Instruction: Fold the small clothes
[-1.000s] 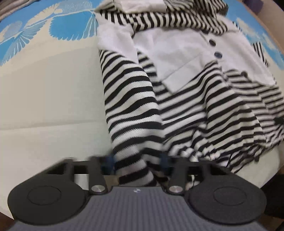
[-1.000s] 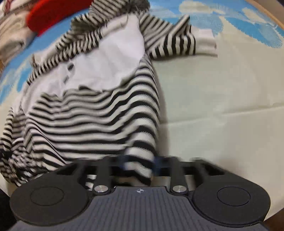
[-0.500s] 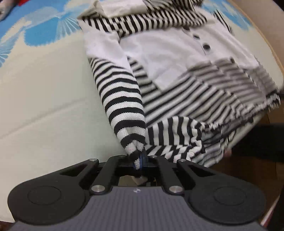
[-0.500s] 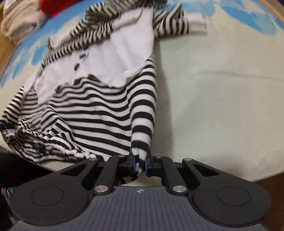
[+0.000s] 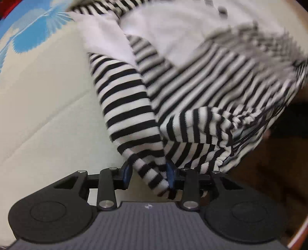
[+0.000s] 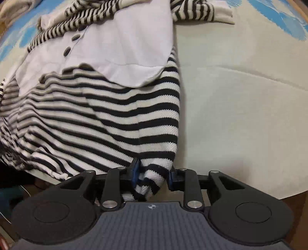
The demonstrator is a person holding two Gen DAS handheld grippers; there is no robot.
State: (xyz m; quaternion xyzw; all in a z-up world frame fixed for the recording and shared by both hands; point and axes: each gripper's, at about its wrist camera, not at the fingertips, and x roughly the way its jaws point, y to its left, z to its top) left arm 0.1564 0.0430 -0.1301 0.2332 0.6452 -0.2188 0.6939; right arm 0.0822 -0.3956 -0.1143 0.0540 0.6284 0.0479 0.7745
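A black-and-white striped garment (image 5: 192, 80) with a white buttoned front panel (image 6: 119, 48) lies on the cream cloth. My left gripper (image 5: 149, 175) is open, jaws apart, with the garment's striped lower corner (image 5: 152, 173) lying loose between them. My right gripper (image 6: 153, 175) is open too, with the other striped corner (image 6: 154, 173) hanging between its jaws. The hem bunches up at the table edge to the right in the left wrist view (image 5: 221, 123). A striped sleeve (image 6: 200, 13) lies stretched out at the far right of the right wrist view.
The cream cloth (image 6: 240, 105) has a blue flower print at its far edge (image 5: 32, 32). The table edge runs just in front of both grippers, with dark floor beyond (image 5: 269, 163). Beige fabric (image 6: 11, 9) lies at the far left of the right wrist view.
Both grippers were shut on the garment's lower corners half a second ago; now both have opened and the corners lie loose between the jaws. Both cameras sit closer to the garment.
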